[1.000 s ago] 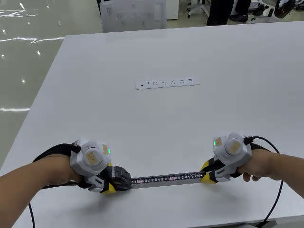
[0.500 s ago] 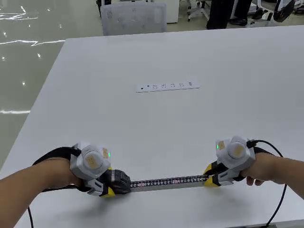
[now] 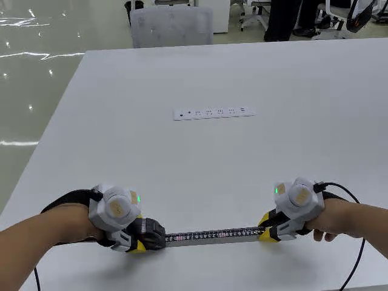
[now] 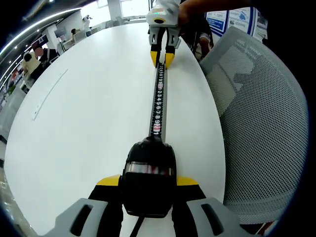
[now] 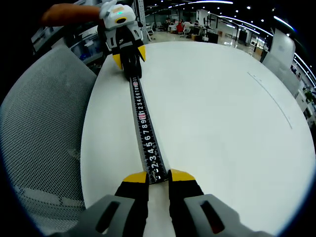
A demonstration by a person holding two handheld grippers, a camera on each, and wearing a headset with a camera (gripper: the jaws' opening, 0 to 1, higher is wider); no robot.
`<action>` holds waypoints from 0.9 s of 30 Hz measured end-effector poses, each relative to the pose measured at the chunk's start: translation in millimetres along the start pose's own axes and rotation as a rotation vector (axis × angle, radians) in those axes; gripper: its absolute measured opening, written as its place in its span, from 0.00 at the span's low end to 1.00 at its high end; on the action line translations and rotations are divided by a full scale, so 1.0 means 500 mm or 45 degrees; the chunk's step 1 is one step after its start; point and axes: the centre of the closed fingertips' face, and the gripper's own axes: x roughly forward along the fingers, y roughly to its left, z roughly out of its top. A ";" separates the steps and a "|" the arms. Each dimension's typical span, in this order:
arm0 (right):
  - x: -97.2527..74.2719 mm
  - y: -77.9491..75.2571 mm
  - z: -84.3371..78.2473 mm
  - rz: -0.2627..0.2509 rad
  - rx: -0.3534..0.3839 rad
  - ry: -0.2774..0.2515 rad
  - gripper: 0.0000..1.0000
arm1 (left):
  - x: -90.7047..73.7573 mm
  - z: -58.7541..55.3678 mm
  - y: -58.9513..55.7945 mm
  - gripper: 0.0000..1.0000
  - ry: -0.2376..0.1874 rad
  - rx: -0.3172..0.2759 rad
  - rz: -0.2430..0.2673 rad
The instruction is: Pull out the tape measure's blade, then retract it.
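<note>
- Found the tape measure low by the near edge of the tabletop, toward the near-left corner, its black case clamped between the jaws of the left gripper
- Found the blade drawn out rightward, parallel to that near edge, its tip pinched in the closed jaws of the right gripper
- From the head view, saw the two grippers facing each other along the blade, a forearm behind each, and a black cable looping from the right one down past the near edge
- From the same view, noted a white power strip lying flat at mid-table, well apart from the work, and a grey chair against the far edge
- From the left gripper view, saw the case from behind, yellow fingertips pressed to both flanks, with printed numerals running away from the case mouth
- From the right gripper view, read black numerals climbing from the pinched tip to a red mark, then on toward the case
- In both gripper views, caught a grey mesh chair back just off the near edge, beside the blade
- Judged little tabletop between the blade and the near edge, and a broad white stretch from the blade up to the power strip and the far edge
- Saw some surface left of the case before the left edge, and the tabletop running on rightward past the right gripper
</note>
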 end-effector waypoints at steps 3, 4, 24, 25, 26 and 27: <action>0.002 -0.003 -0.001 0.007 -0.006 0.005 0.13 | 0.000 0.001 0.000 0.34 -0.004 -0.007 0.006; 0.001 -0.001 0.000 0.009 -0.012 0.007 0.13 | 0.000 0.001 0.000 0.34 -0.005 -0.010 0.008; 0.005 0.004 0.006 -0.021 -0.029 0.028 0.15 | -0.005 -0.007 0.007 0.36 -0.014 -0.070 0.095; 0.006 0.004 0.007 -0.026 -0.026 0.039 0.15 | -0.007 -0.012 0.008 0.36 -0.001 -0.074 0.105; 0.006 0.003 0.006 -0.031 -0.023 0.044 0.15 | -0.008 -0.015 0.010 0.36 0.005 -0.084 0.114; 0.006 0.003 0.006 -0.036 -0.016 0.045 0.15 | -0.009 -0.016 0.009 0.36 0.001 -0.091 0.120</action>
